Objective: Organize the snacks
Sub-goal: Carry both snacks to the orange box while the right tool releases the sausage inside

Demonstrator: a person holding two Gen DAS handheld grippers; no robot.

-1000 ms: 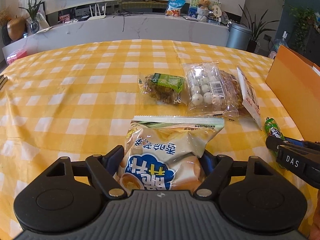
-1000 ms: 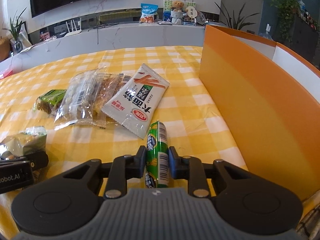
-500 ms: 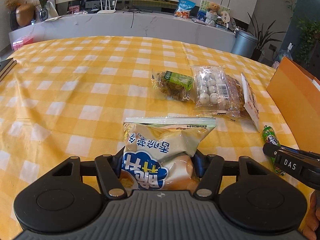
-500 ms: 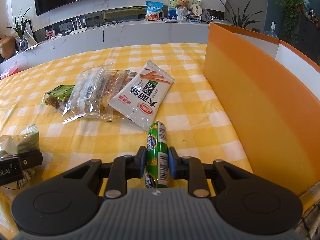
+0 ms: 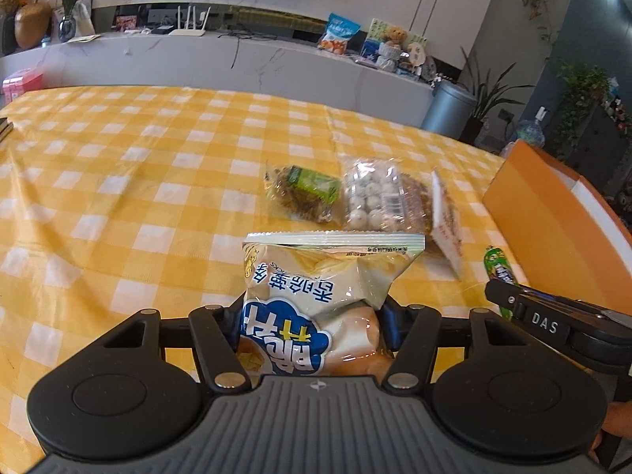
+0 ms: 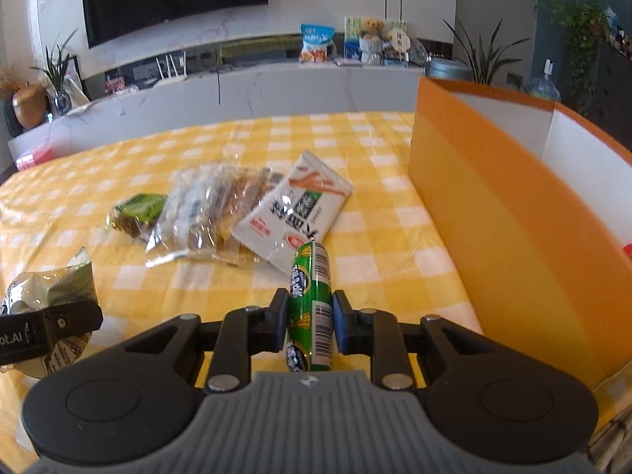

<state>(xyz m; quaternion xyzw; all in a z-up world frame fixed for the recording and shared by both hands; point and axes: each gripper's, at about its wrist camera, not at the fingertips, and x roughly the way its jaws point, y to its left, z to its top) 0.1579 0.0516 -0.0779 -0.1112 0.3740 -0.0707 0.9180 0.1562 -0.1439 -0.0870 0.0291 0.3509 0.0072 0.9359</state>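
The left gripper [image 5: 312, 328] pinches a pale puffed snack bag with blue lettering [image 5: 316, 296], and the right gripper [image 6: 310, 316] clamps a slim green foil sausage stick [image 6: 310, 300], both raised beside the orange cardboard box [image 6: 513, 237], presumably for loading. Beyond, left of the box, a white noodle sachet [image 6: 294, 213] overlaps clear biscuit packs [image 6: 209, 209]. The box floor is largely hidden.

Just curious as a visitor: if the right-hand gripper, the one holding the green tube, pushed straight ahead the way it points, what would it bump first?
Probably the white packet: the right gripper, shut on the green tube, points at its near corner. It may sit higher and pass over; depth is unclear.
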